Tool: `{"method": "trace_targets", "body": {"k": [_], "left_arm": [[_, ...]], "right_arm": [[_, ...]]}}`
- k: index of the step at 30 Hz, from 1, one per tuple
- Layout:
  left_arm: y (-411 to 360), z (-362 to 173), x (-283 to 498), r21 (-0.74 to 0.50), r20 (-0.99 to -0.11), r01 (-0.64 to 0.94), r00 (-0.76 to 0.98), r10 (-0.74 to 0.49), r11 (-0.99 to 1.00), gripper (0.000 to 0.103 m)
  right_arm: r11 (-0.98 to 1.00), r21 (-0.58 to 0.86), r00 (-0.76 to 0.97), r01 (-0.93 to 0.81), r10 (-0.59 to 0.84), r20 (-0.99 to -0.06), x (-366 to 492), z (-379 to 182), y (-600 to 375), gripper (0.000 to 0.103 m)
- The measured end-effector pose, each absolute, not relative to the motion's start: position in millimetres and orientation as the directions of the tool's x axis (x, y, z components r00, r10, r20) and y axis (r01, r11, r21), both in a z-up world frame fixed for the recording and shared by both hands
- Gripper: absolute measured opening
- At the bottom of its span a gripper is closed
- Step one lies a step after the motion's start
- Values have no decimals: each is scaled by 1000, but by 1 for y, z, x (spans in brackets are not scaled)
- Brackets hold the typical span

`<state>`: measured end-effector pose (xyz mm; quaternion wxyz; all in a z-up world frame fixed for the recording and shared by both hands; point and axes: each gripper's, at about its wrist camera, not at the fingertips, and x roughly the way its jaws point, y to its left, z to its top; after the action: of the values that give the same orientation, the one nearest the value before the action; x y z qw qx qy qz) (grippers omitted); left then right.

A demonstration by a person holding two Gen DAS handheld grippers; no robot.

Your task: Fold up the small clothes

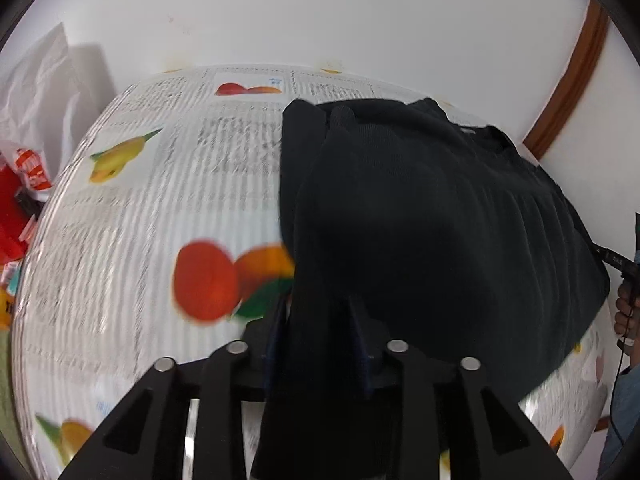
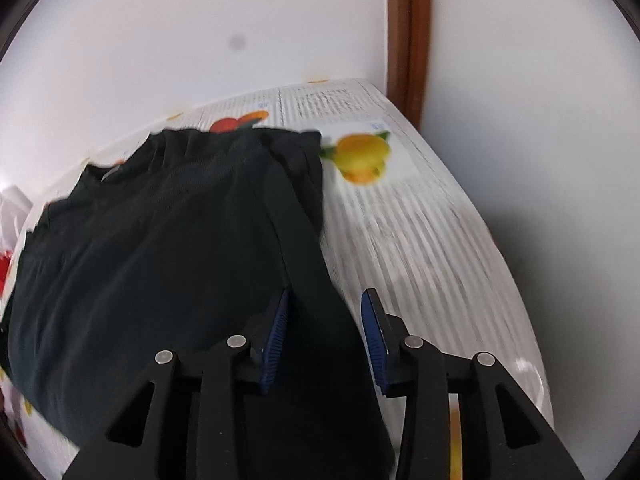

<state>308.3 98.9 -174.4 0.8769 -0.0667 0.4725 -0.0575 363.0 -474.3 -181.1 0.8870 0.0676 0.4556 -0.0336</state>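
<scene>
A dark, nearly black garment (image 1: 420, 216) lies on a table covered with a fruit-and-text print cloth (image 1: 140, 220). My left gripper (image 1: 318, 312) stands at the garment's left near corner with a fold of the cloth between its blue pads, which are partly apart. In the right wrist view the same garment (image 2: 160, 248) spreads to the left, and my right gripper (image 2: 326, 308) holds its right edge strip between blue pads (image 2: 276, 340) that stand wide apart. Both frames are motion-blurred.
A white wall rises behind the table. A brown wooden trim (image 2: 408, 40) runs up at the table's far right corner. White and red plastic bags (image 1: 28, 152) sit off the table's left side. A person's hand with the other gripper (image 1: 624, 308) shows at the right edge.
</scene>
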Motion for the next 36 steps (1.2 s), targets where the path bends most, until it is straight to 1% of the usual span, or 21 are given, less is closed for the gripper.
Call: {"method": "trace_targets", "body": {"k": [2, 3, 4, 7, 9, 11, 15, 20, 22, 25, 28, 30, 36], "left_arm": [[104, -172, 290, -175, -816, 43, 553, -169, 984, 33], [105, -171, 282, -171, -816, 42, 554, -165, 984, 38], [106, -170, 275, -165, -817, 43, 554, -161, 985, 40], [109, -167, 250, -160, -819, 50, 551, -161, 986, 41], [114, -166, 232, -158, -817, 45, 556, -156, 987, 42], [120, -167, 220, -150, -817, 30, 559, -141, 988, 42], [134, -172, 197, -102, -826, -33, 559, -67, 994, 42], [155, -180, 175, -99, -826, -96, 563, -29, 990, 44], [160, -181, 170, -80, -820, -107, 573, -5, 991, 55], [167, -183, 165, -26, -813, -123, 580, 51, 992, 56], [175, -184, 162, -21, -807, -139, 588, 65, 990, 58], [179, -183, 163, -10, -803, -152, 590, 82, 988, 58], [186, -186, 168, -31, -792, -145, 607, 64, 989, 59]], "right_arm": [[985, 67, 583, 157, -38, -812, 338, -181, -477, 43], [982, 58, 582, 179, -58, -811, 328, -180, -479, 43], [978, 47, 578, 205, -82, -812, 319, -178, -480, 43], [971, -3, 573, 241, -145, -806, 302, -162, -471, 43], [976, -29, 597, 217, -157, -786, 293, -146, -448, 43], [985, -38, 625, 167, -136, -768, 284, -134, -424, 44], [998, -60, 676, 10, -51, -735, 279, -123, -339, 55], [987, -58, 681, -153, 62, -729, 278, -139, -238, 56], [978, -50, 678, -202, 103, -728, 278, -149, -201, 56], [970, -56, 673, -237, 122, -729, 275, -160, -161, 56], [956, -40, 619, -292, 157, -769, 271, -172, -132, 56], [940, -44, 600, -339, 180, -779, 256, -174, -117, 56], [863, -168, 619, -477, 194, -761, 220, -176, -70, 58]]}}
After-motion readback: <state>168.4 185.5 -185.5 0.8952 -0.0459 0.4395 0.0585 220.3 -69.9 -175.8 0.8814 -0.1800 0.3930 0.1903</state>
